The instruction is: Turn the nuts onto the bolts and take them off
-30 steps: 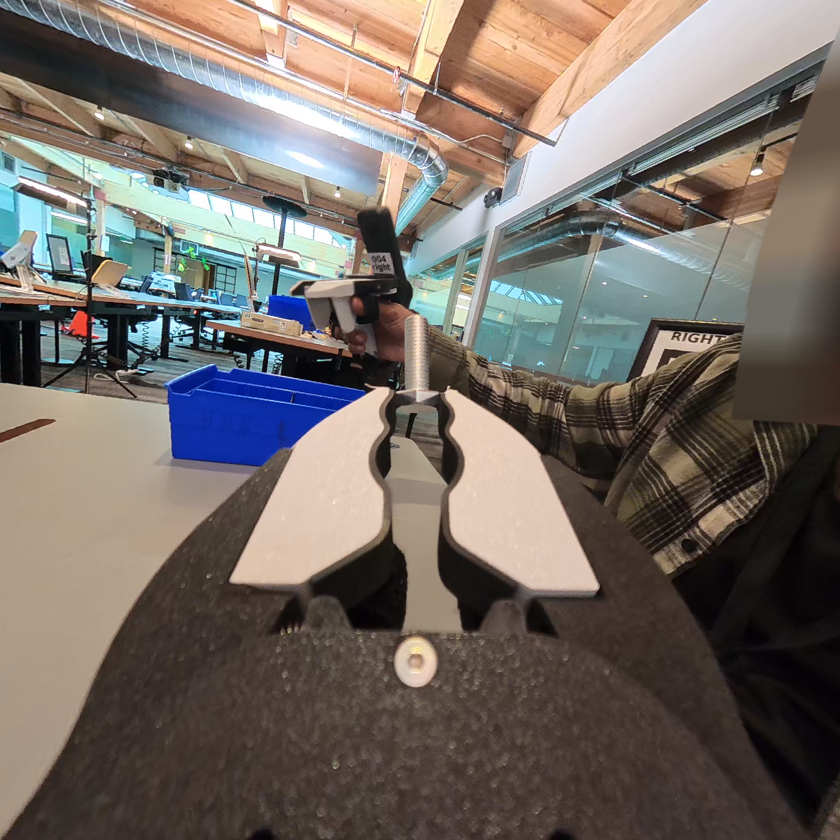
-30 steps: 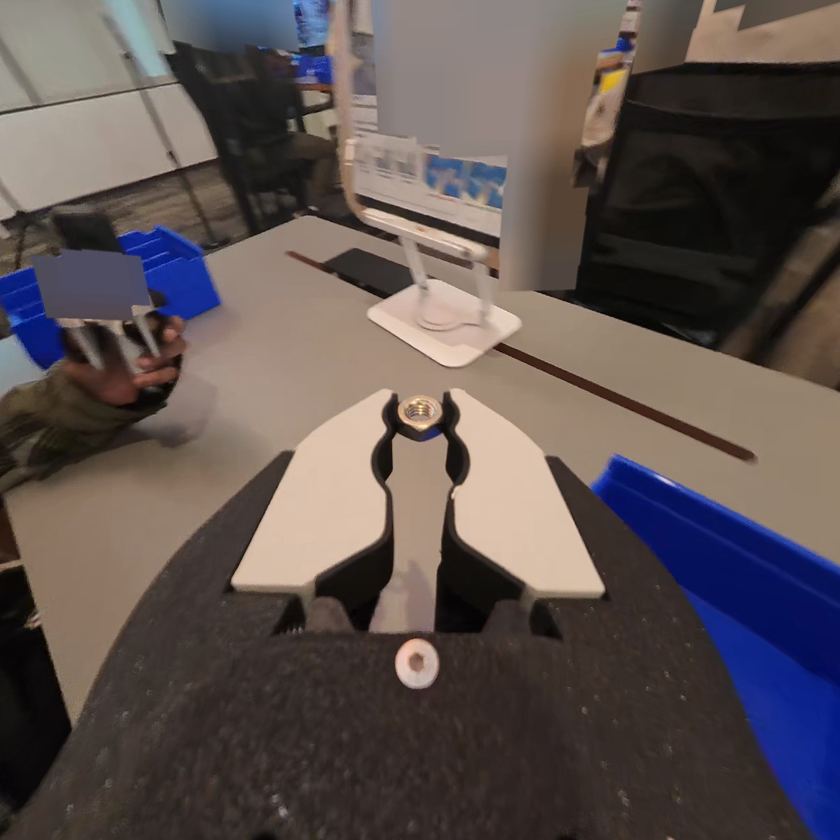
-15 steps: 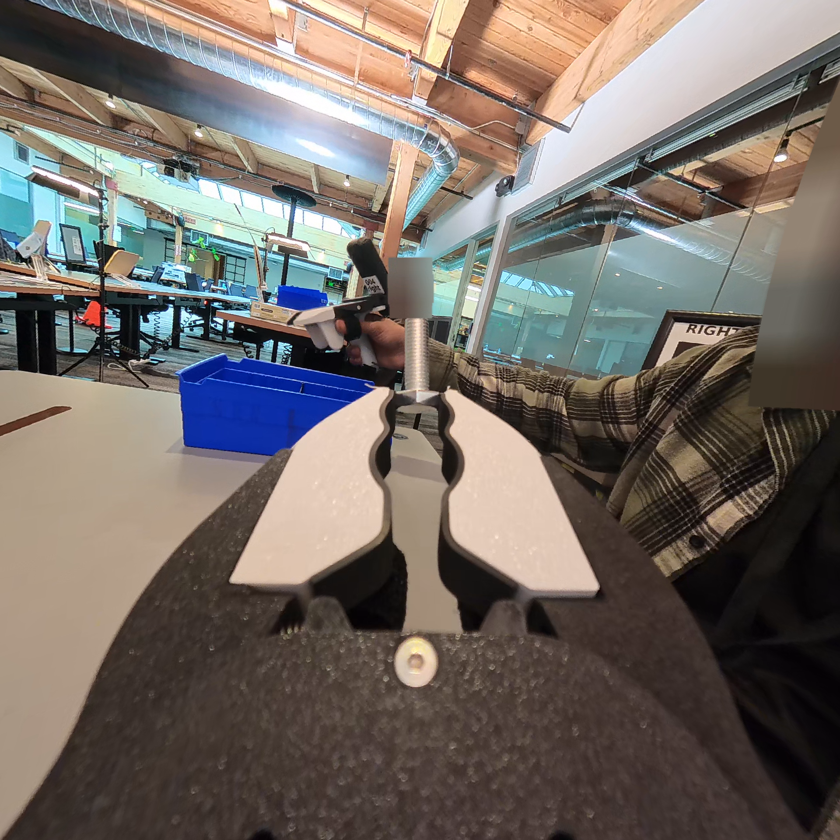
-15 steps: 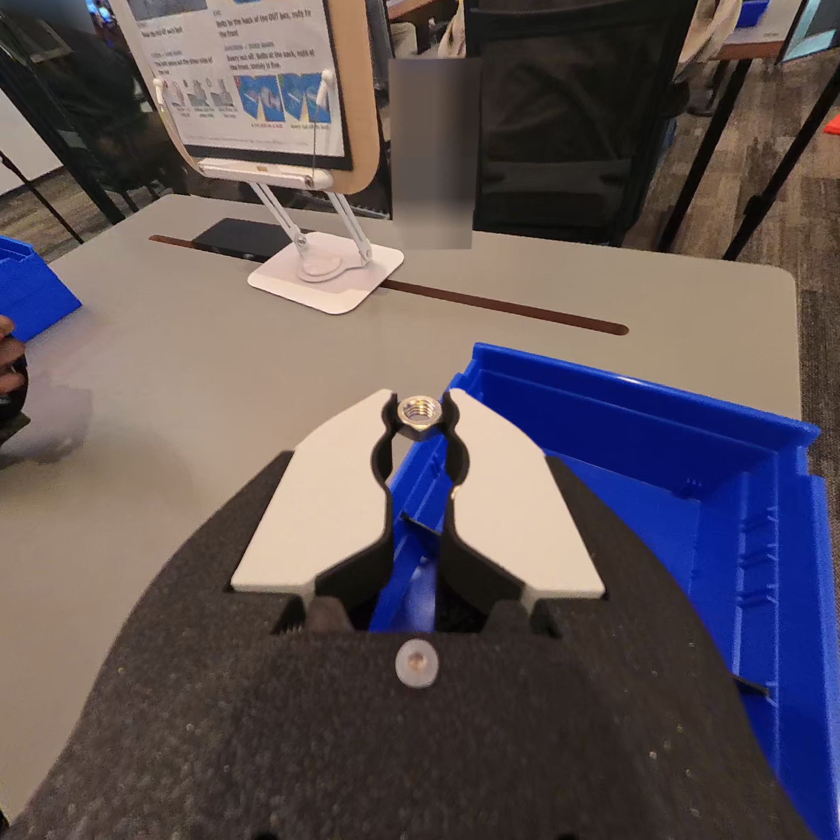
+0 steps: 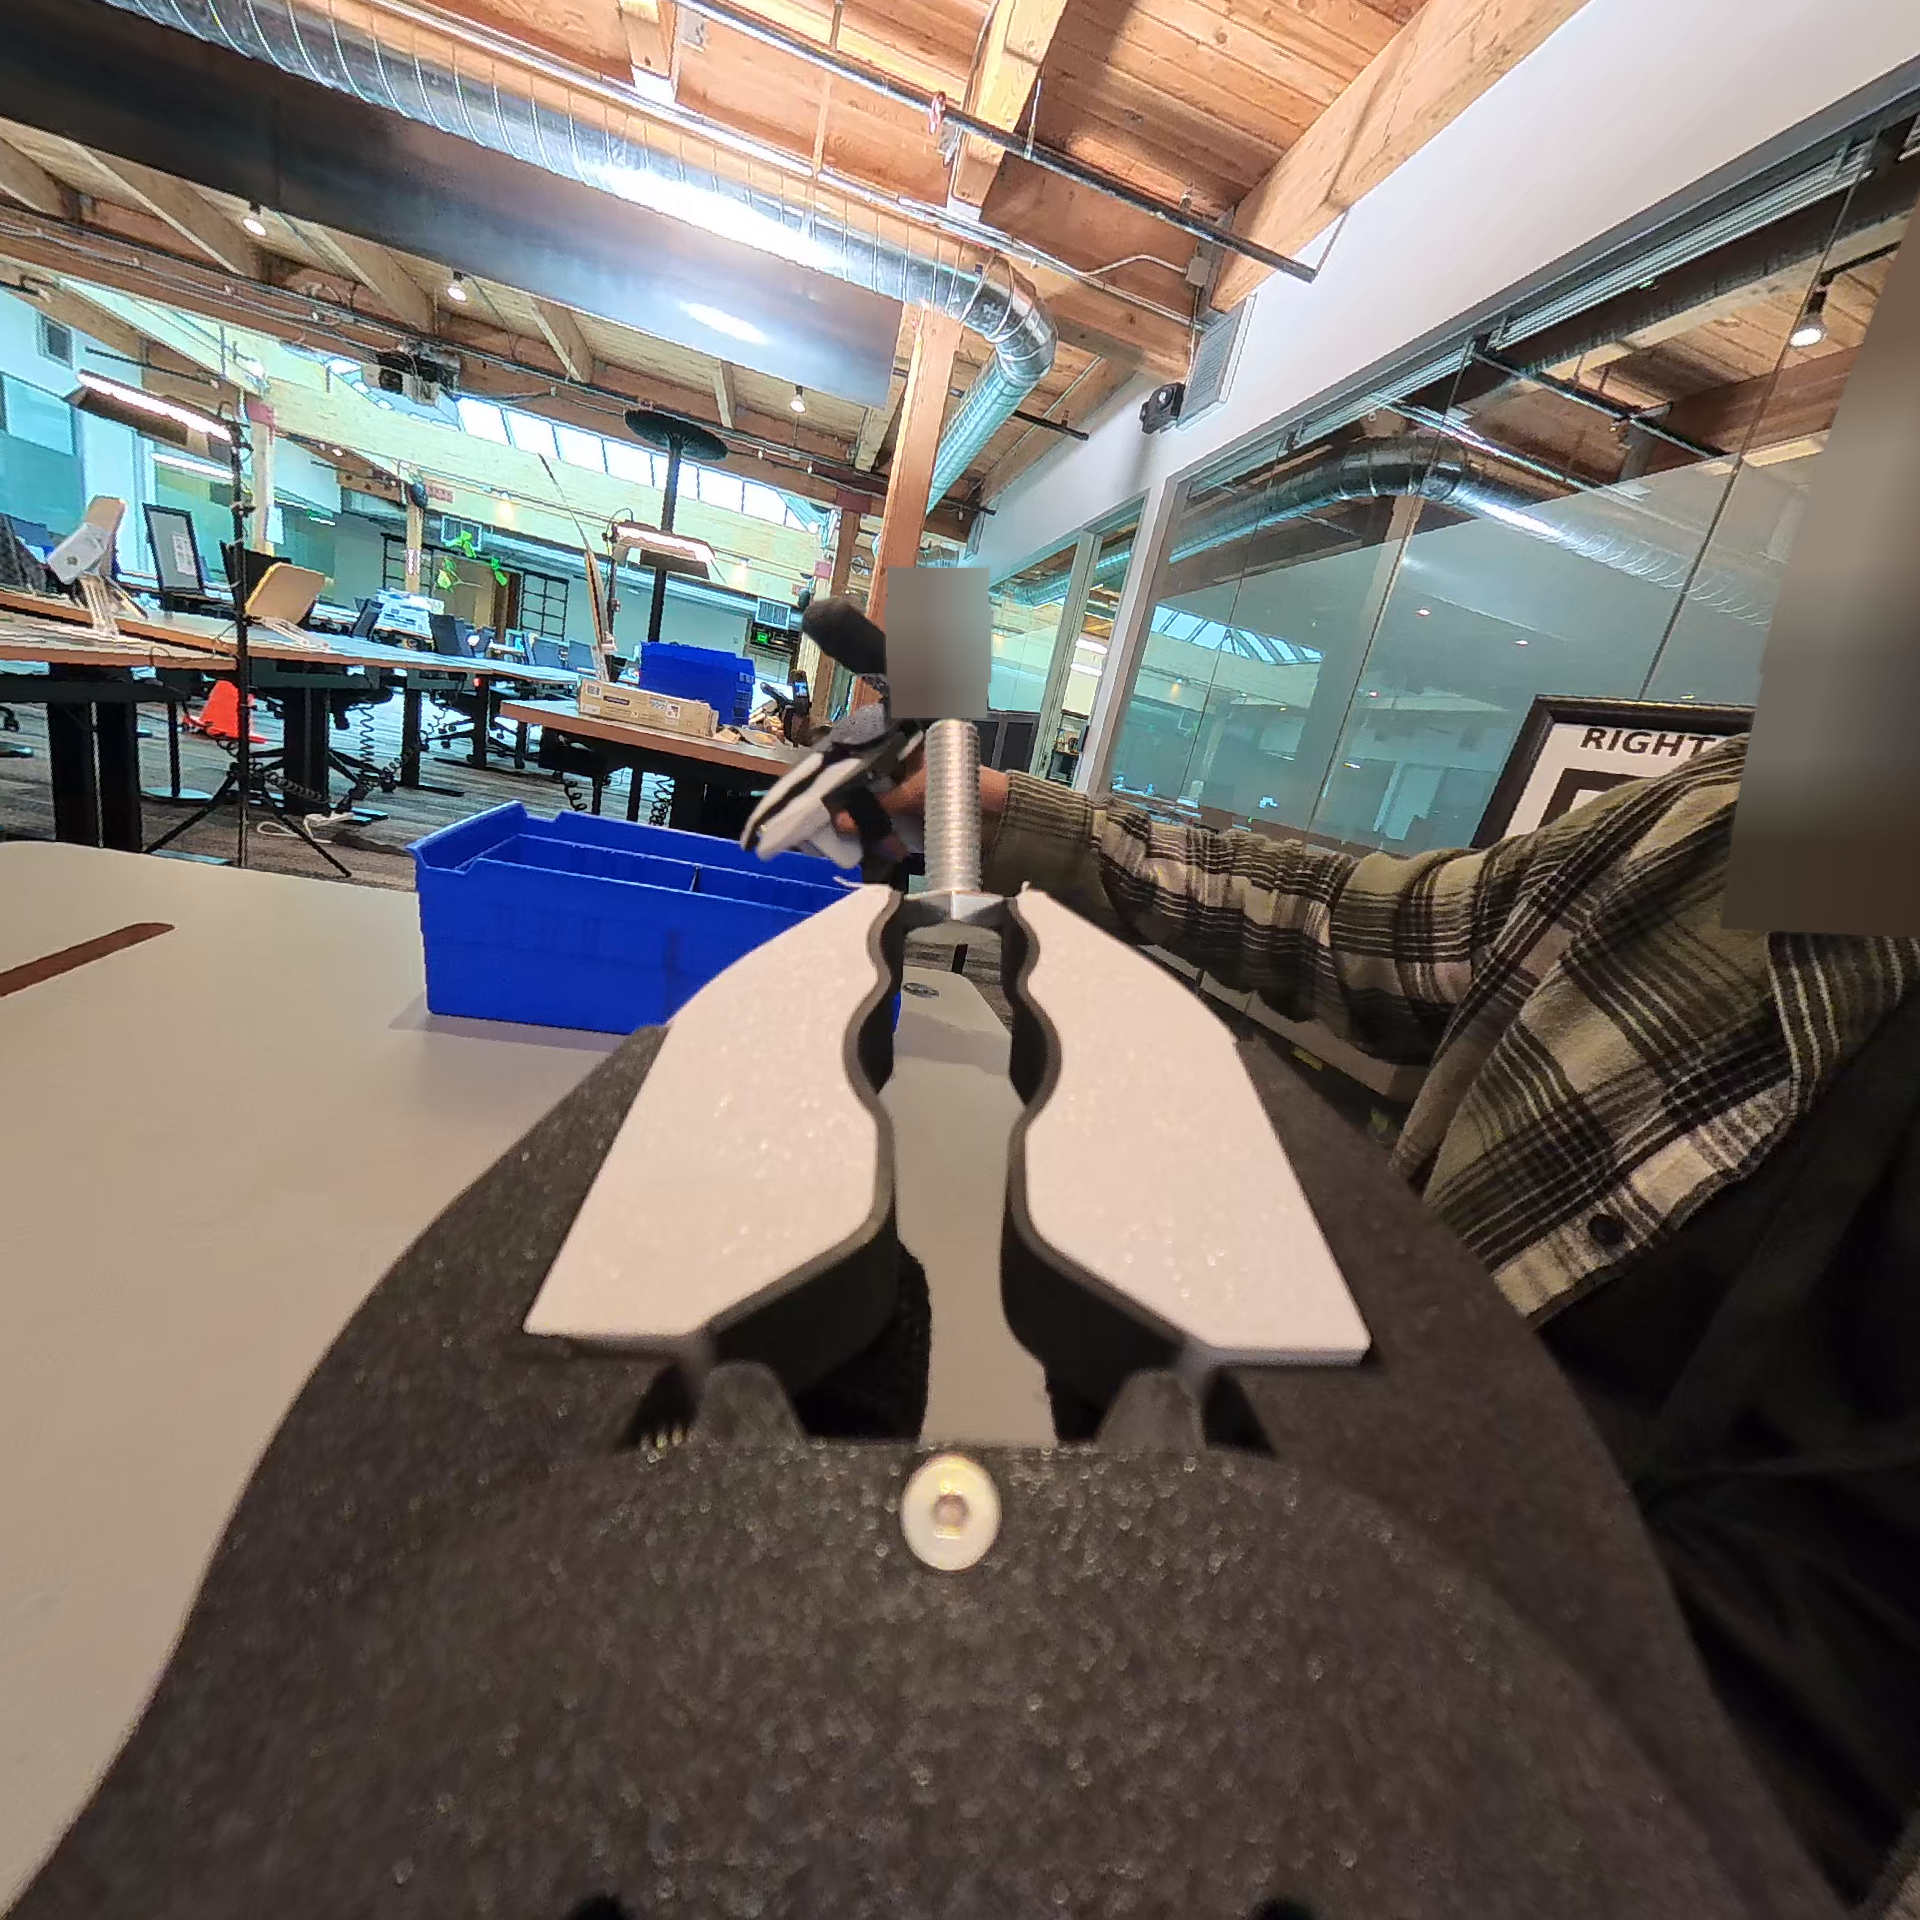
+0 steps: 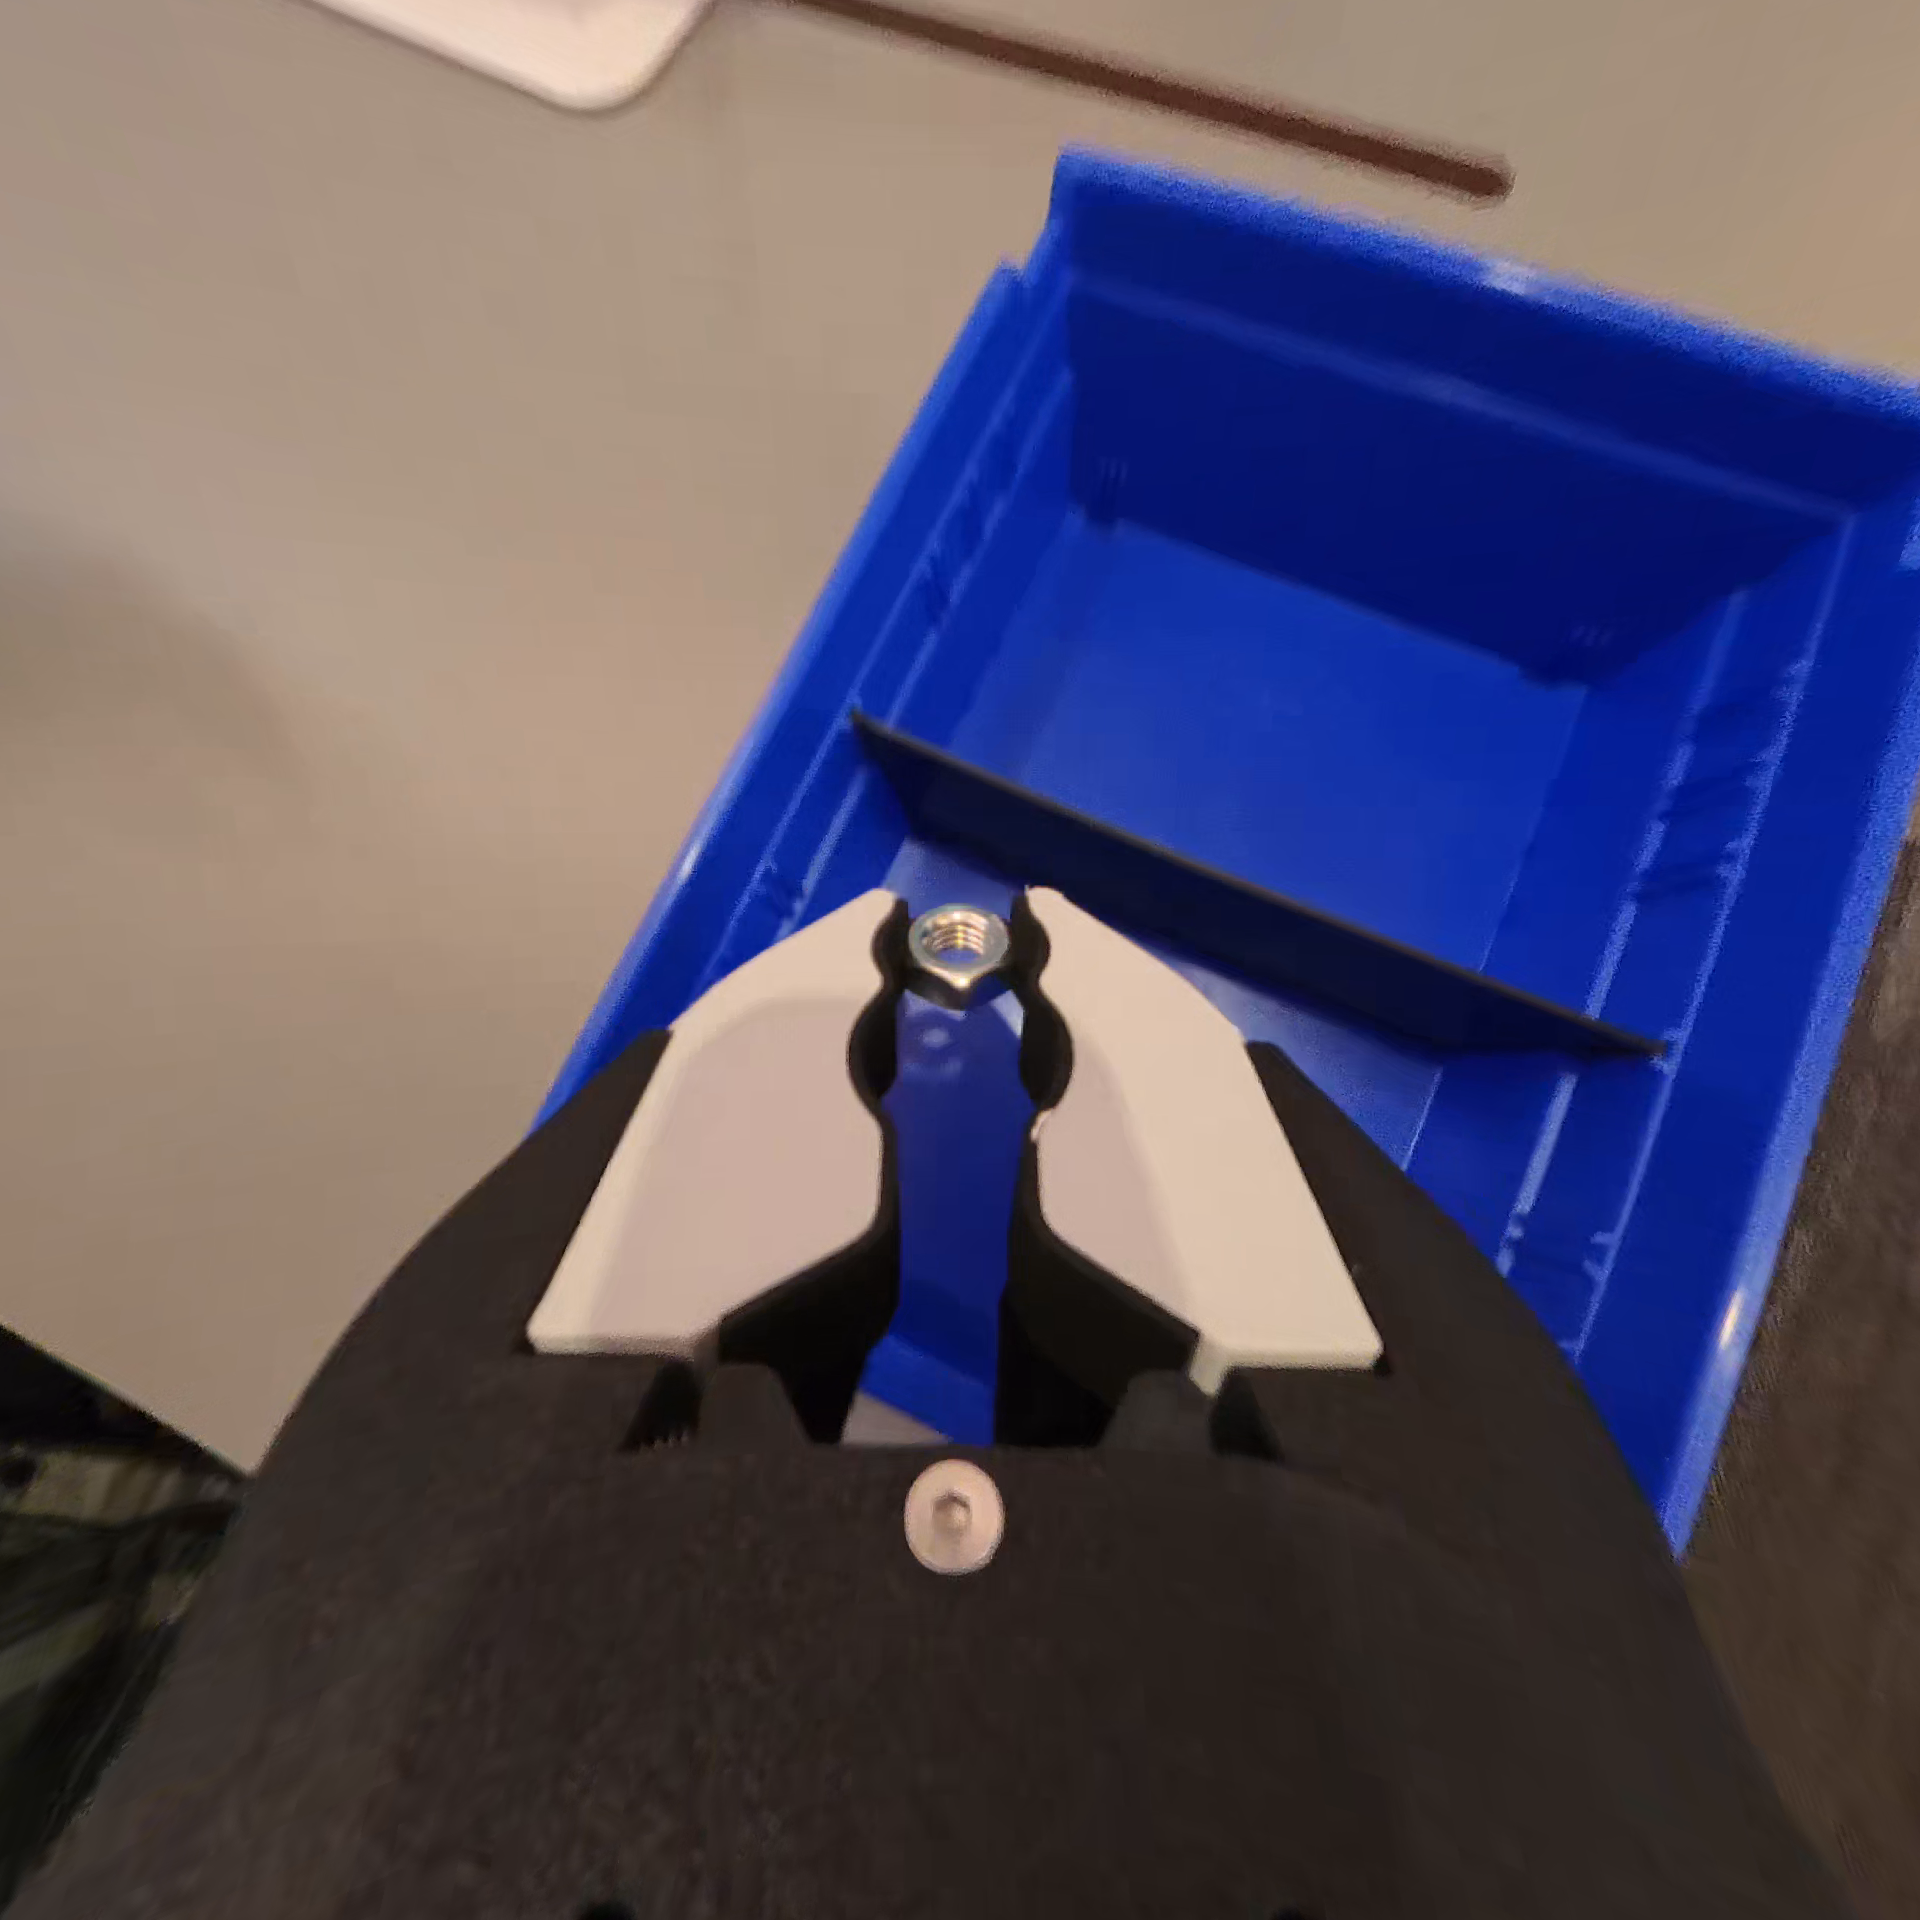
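Note:
My left gripper [image 5: 954, 906] is shut on the head of a silver threaded bolt [image 5: 952, 808], which stands upright above the fingertips, bare of any nut. My right gripper [image 6: 954, 961] is shut on a silver hex nut [image 6: 951, 954] and holds it over the near compartment of a blue bin [image 6: 1278, 665], pointing steeply down. In the left wrist view the right gripper [image 5: 821, 800] shows far off above that same blue bin [image 5: 582, 925], held by a hand in a plaid sleeve [image 5: 1351, 935].
The blue bin has a black divider [image 6: 1226, 904] across its middle; both compartments look empty. It sits near the right edge of a grey table [image 6: 364, 520]. A white stand base [image 6: 540, 42] and a dark slot [image 6: 1143, 94] lie farther back. The left gripper's tips are roughly 45 centimetres from the right gripper's.
The right gripper has swung right and tipped down, carrying the nut from over the table to above the blue bin. The left gripper holds the bolt nearly still.

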Demonstrator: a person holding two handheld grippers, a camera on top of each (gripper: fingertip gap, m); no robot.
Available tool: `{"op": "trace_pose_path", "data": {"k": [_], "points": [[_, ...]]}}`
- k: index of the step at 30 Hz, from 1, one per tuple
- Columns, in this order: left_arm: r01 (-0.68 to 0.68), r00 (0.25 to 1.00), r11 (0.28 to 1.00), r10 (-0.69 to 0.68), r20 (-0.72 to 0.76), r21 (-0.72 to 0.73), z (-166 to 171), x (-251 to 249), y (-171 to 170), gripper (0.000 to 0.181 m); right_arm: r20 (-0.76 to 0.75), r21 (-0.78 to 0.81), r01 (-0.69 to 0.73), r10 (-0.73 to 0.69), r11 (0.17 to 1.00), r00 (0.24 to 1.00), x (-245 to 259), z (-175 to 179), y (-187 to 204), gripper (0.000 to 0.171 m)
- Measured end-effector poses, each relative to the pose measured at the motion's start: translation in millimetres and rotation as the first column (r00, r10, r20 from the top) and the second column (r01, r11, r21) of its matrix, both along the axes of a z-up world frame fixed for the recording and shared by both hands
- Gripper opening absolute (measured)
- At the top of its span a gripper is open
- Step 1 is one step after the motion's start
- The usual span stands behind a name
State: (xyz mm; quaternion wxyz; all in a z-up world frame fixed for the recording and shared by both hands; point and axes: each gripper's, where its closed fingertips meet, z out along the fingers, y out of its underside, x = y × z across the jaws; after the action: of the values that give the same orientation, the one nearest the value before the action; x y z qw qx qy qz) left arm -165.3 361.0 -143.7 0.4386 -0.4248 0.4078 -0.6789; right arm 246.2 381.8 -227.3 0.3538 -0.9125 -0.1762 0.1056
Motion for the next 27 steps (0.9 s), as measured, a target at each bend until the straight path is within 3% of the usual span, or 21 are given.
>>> {"op": "trace_pose_path", "data": {"k": [6,9,11,14,17,20,22,27], "points": [[-0.002,1.0,1.0,0.003,-0.015,0.008,-2,3,-1,0.017,0.112,-0.207,-0.013,0.038,0.978,0.993,9,-45,-19,0.019],[-0.003,1.0,1.0,0.003,-0.016,0.007,-2,3,-1,0.017,0.16,-0.234,-0.015,0.054,0.972,0.986,15,-63,-20,0.019],[-0.008,1.0,1.0,0.008,-0.018,0.007,-3,2,0,0.017,0.149,-0.216,-0.02,0.054,0.976,0.987,15,-69,-18,0.033],[-0.009,1.0,1.0,0.009,-0.017,0.004,-3,2,1,0.017,0.098,-0.162,-0.022,0.039,0.987,0.994,12,-60,-13,0.047],[-0.008,1.0,1.0,0.008,-0.018,0.005,-3,2,1,0.017,0.05,-0.048,-0.004,0.007,0.999,0.999,5,-23,-7,0.056],[-0.007,1.0,1.0,0.007,-0.021,0.003,-5,4,0,0.017,-0.067,0.195,-0.09,0.105,0.977,0.992,-51,48,-1,0.047],[-0.001,1.0,1.0,0.001,-0.017,-0.002,-5,6,-1,0.017,-0.136,0.336,-0.205,0.263,0.919,0.955,-118,85,-3,0.047],[0.01,1.0,1.0,-0.01,-0.027,-0.006,-8,10,-3,0.017,-0.274,0.602,-0.393,0.642,0.695,0.716,-289,130,-21,0.039]]}}
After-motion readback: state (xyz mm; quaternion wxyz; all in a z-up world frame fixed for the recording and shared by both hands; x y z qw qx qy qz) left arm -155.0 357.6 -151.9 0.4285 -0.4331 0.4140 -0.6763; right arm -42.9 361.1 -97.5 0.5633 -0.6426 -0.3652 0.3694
